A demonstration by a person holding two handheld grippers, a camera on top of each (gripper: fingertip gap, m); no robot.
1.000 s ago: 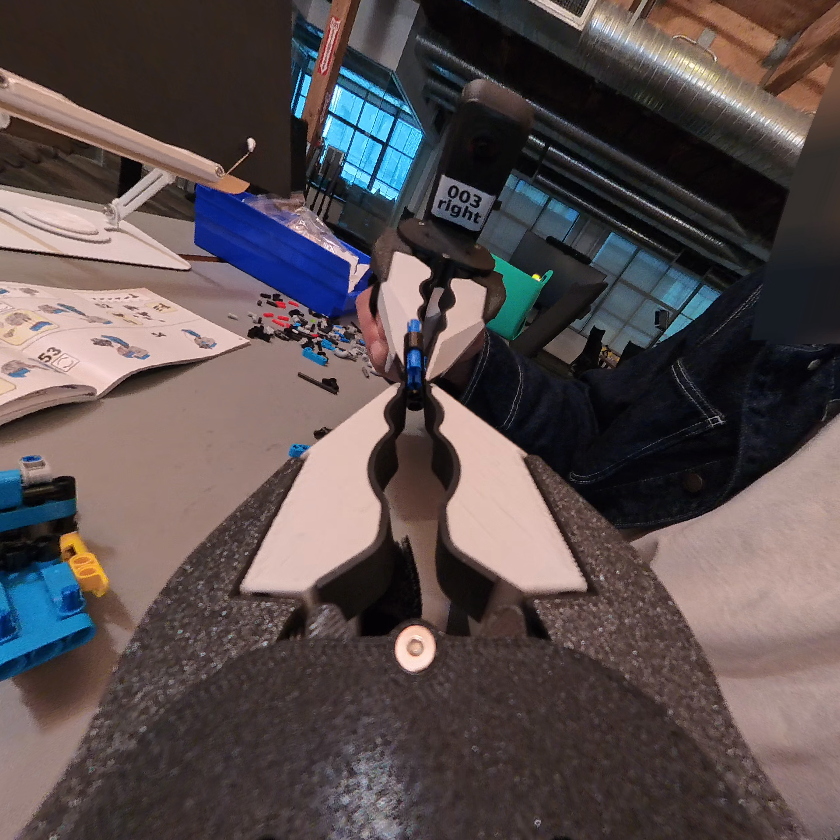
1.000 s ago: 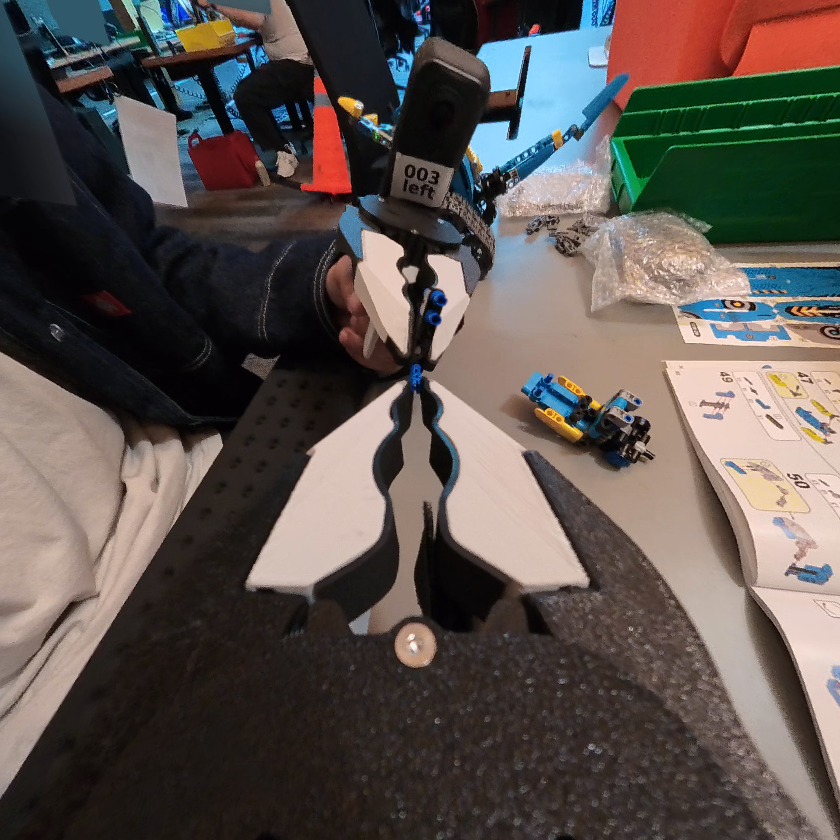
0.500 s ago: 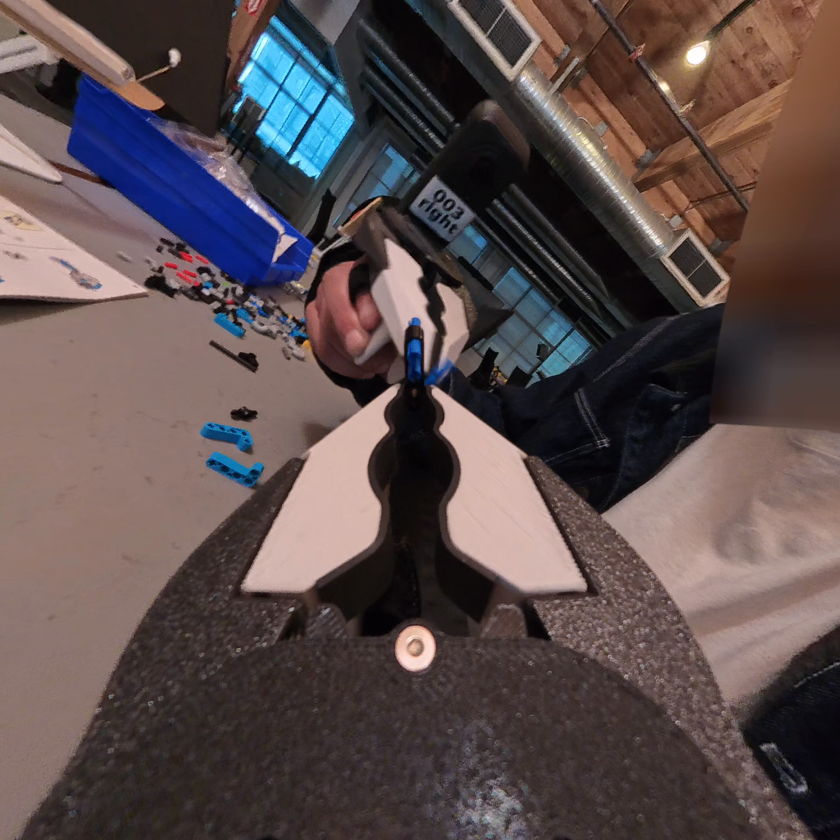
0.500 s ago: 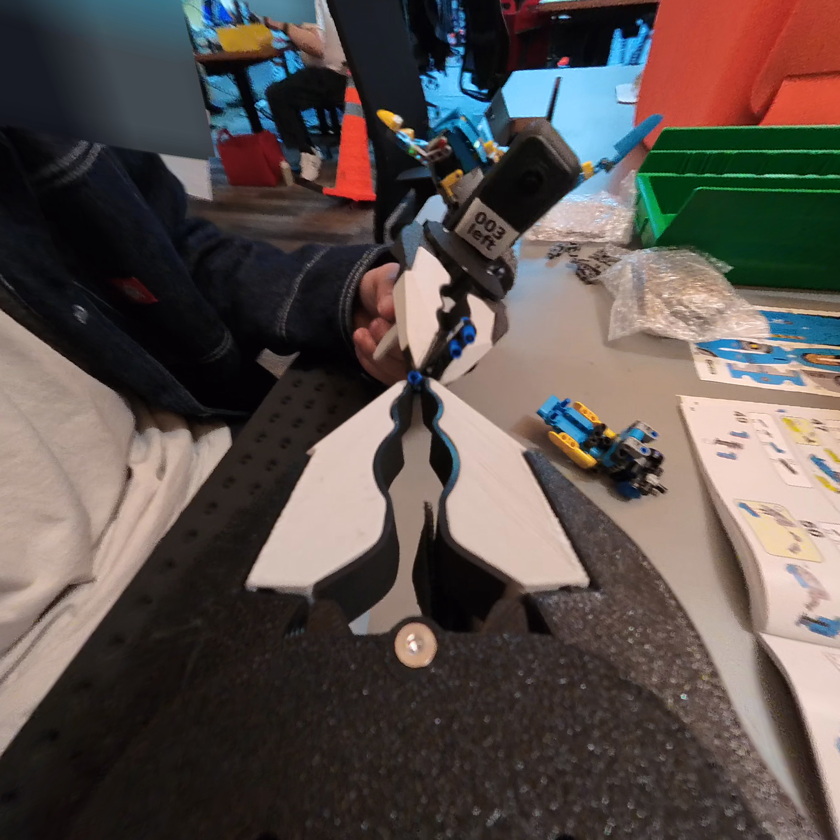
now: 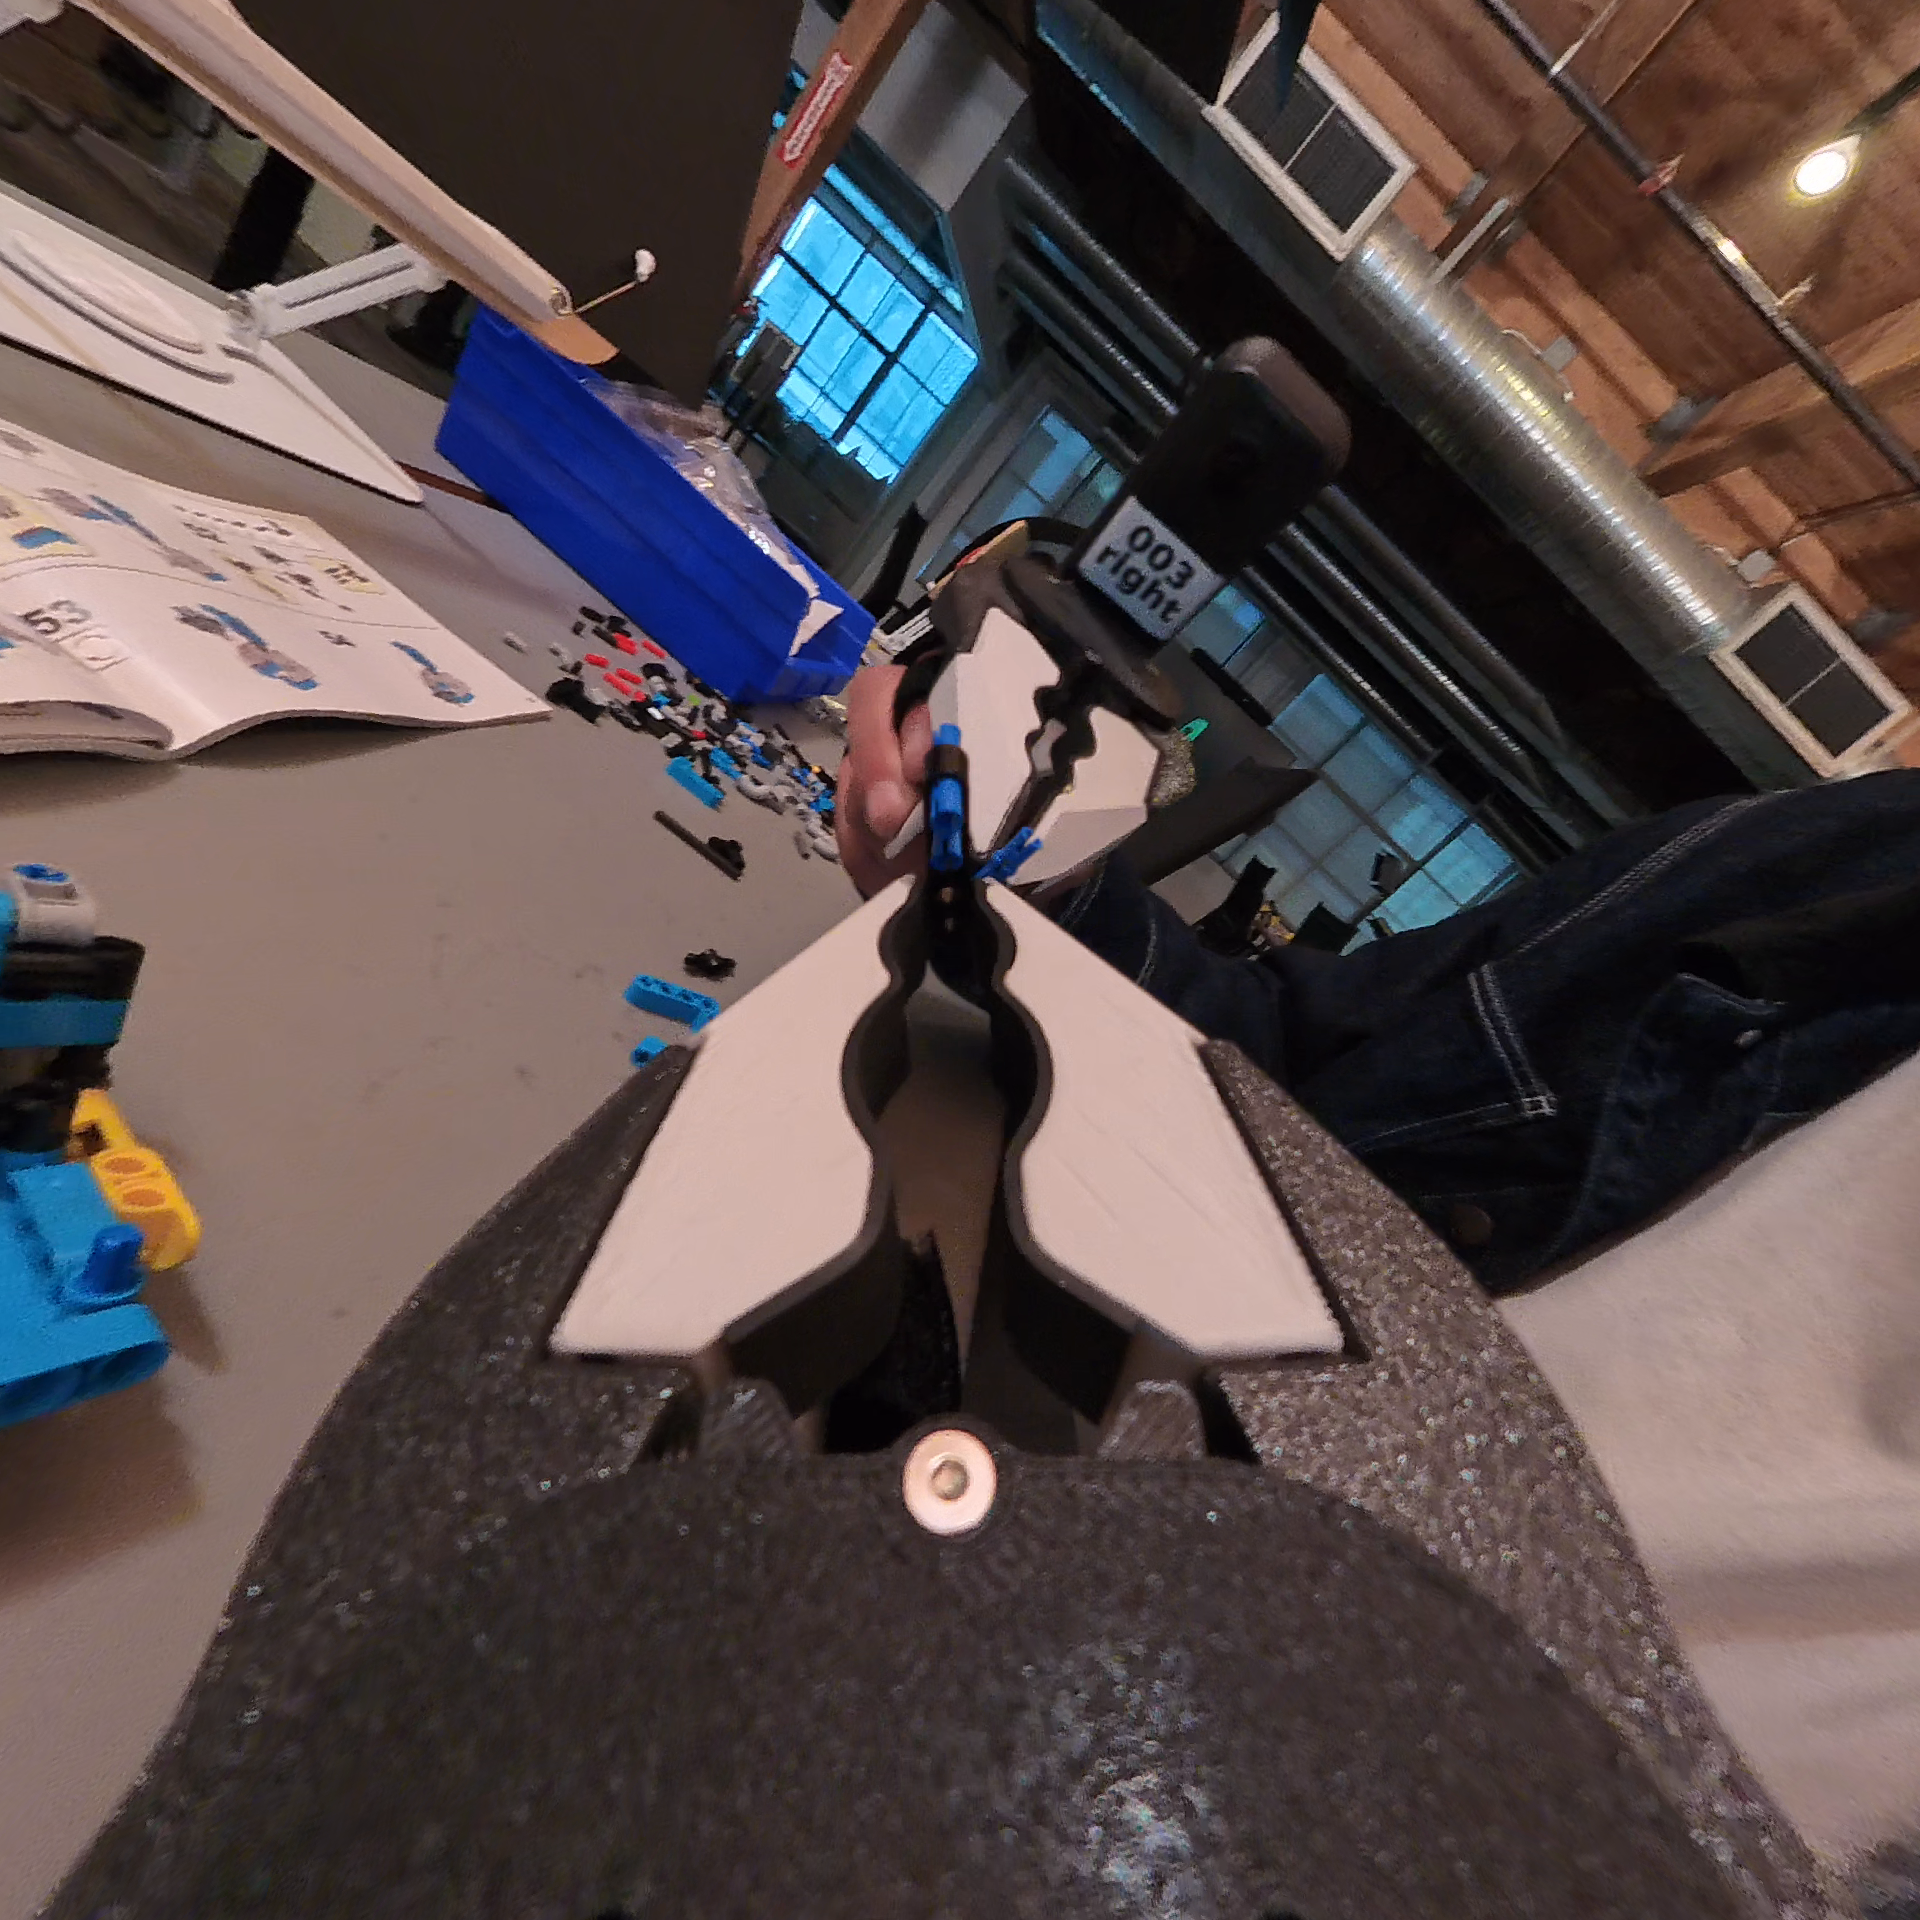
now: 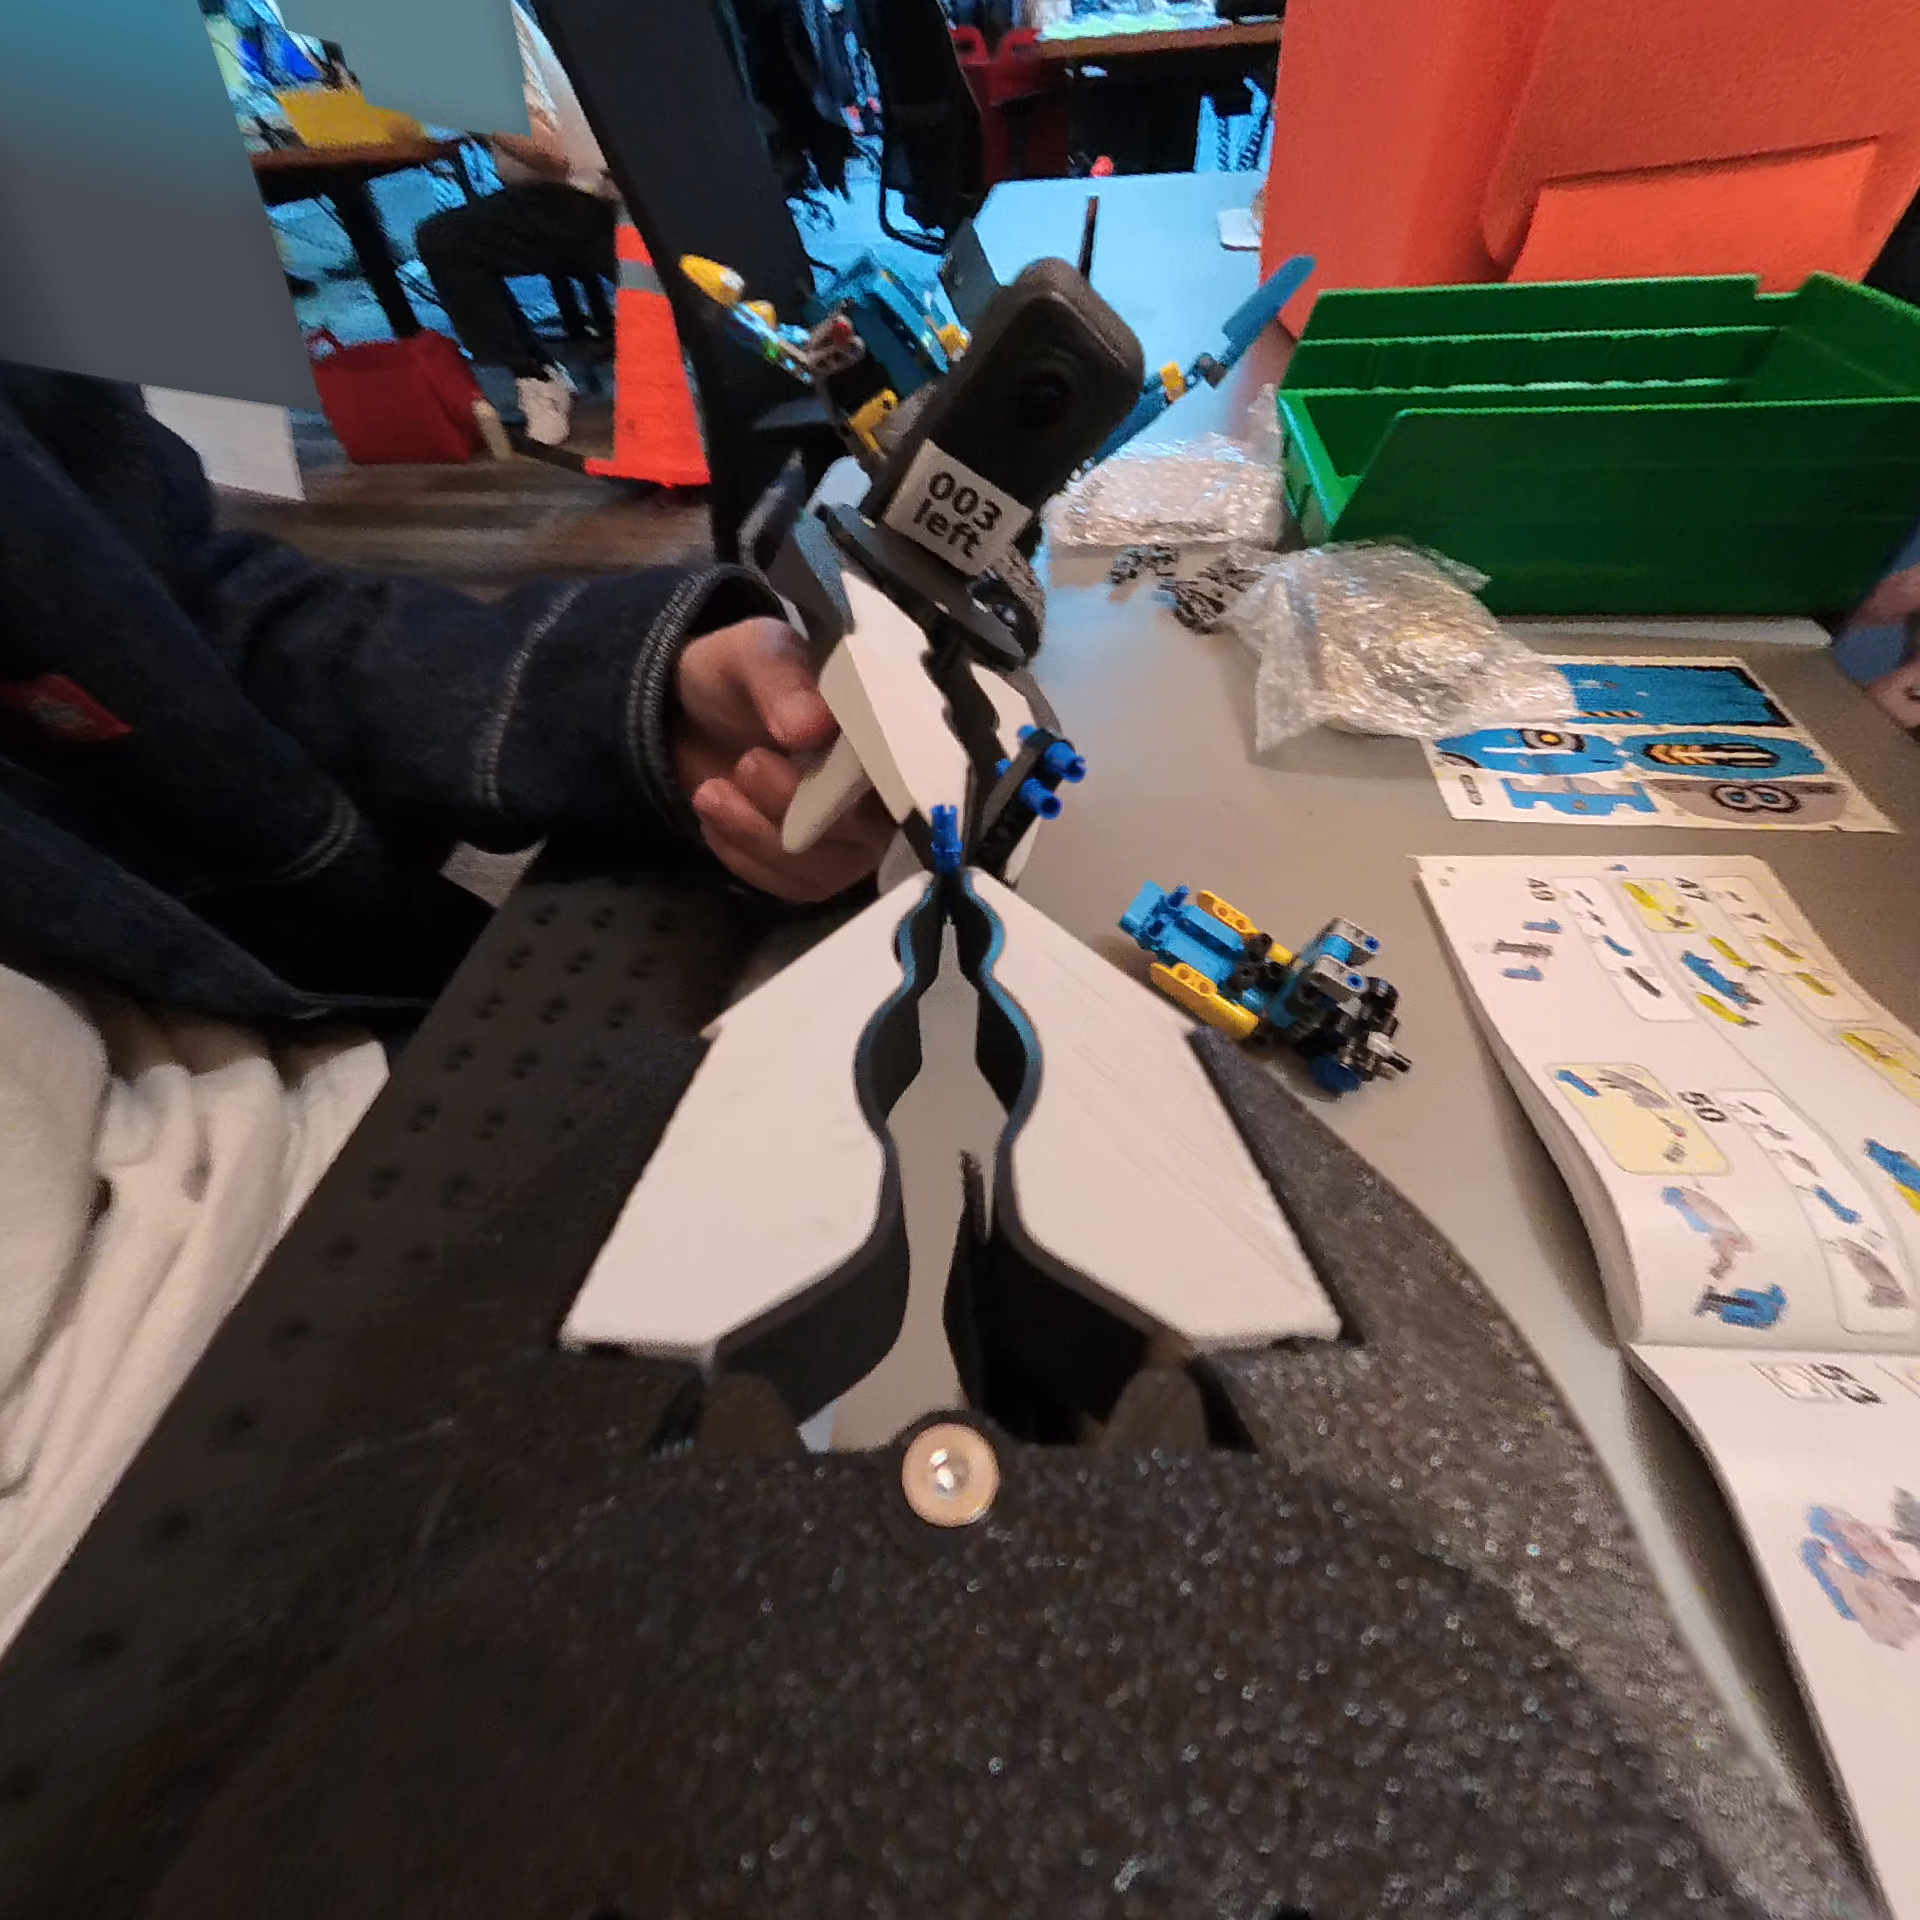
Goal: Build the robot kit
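Observation:
My left gripper (image 5: 951, 902) is shut on a short black beam with blue pins (image 5: 945, 805), held in the air above the grey table (image 5: 416, 935). My right gripper (image 6: 945, 896) is shut on a small blue pin (image 6: 943, 831). The two grippers face each other tip to tip. The pin is right beside the black beam (image 6: 1023, 777); I cannot tell if they touch. The right gripper (image 5: 987, 868) shows tilted in the left wrist view with the pin (image 5: 1006, 854), and the left gripper (image 6: 961, 860) shows tilted in the right wrist view. A hand holds each.
A small blue, yellow and black model (image 6: 1262, 977) sits on the table, also in the left wrist view (image 5: 62, 1195). An open instruction booklet (image 6: 1714, 1091), a sticker sheet (image 6: 1642, 769), plastic bags (image 6: 1382, 634), a green bin (image 6: 1610, 447), a blue bin (image 5: 644, 520) and loose pieces (image 5: 686, 717) lie around. Only a small space, under 4 cm, lies between the two pairs of fingers.
Both grippers have tilted against each other while staying tip to tip. The black beam now shows angled to the side, and the blue pin sits at its lower end.

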